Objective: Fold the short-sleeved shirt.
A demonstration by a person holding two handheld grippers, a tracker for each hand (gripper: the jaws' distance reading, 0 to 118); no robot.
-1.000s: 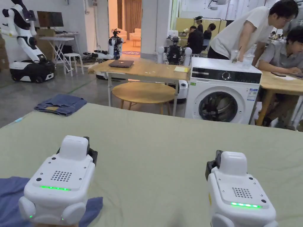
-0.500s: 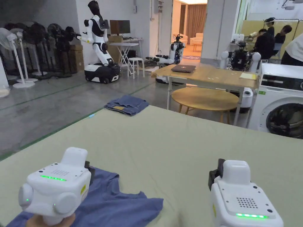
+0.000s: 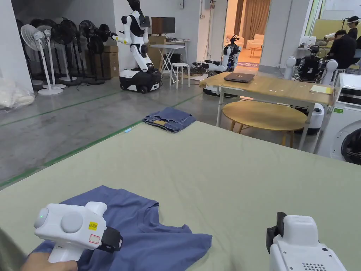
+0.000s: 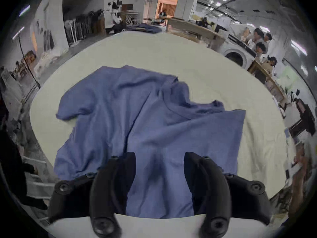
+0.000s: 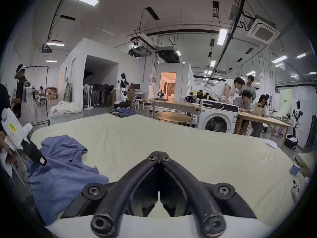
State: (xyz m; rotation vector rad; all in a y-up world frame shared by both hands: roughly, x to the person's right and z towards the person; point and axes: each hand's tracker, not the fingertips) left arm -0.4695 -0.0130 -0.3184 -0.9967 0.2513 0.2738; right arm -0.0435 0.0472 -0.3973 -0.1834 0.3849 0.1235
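A crumpled blue short-sleeved shirt [image 3: 151, 233] lies at the near left of the green-covered table [image 3: 229, 169]. My left gripper [image 3: 113, 240] is tipped on its side just above the shirt's near part. In the left gripper view its jaws stand wide apart over the blue shirt [image 4: 145, 114], and the left gripper [image 4: 159, 157] holds nothing. My right gripper [image 3: 276, 231] hovers over bare table to the right of the shirt. In the right gripper view the right gripper [image 5: 159, 154] has its jaws pressed together and empty. That view has the shirt [image 5: 65, 169] at lower left with the left gripper [image 5: 40, 161] above it.
Folded jeans [image 3: 169, 119] lie at the table's far left corner. Beyond the far edge stand a wooden table [image 3: 275, 90], a round low table [image 3: 264, 114] and a washing machine [image 3: 343, 134]. A humanoid robot [image 3: 137, 53] and fans stand at the back. Several people [image 5: 240, 94] sit far right.
The head camera has swung left. My left gripper has rolled onto its side and dropped toward the shirt. The right gripper sits lower in the picture, still shut.
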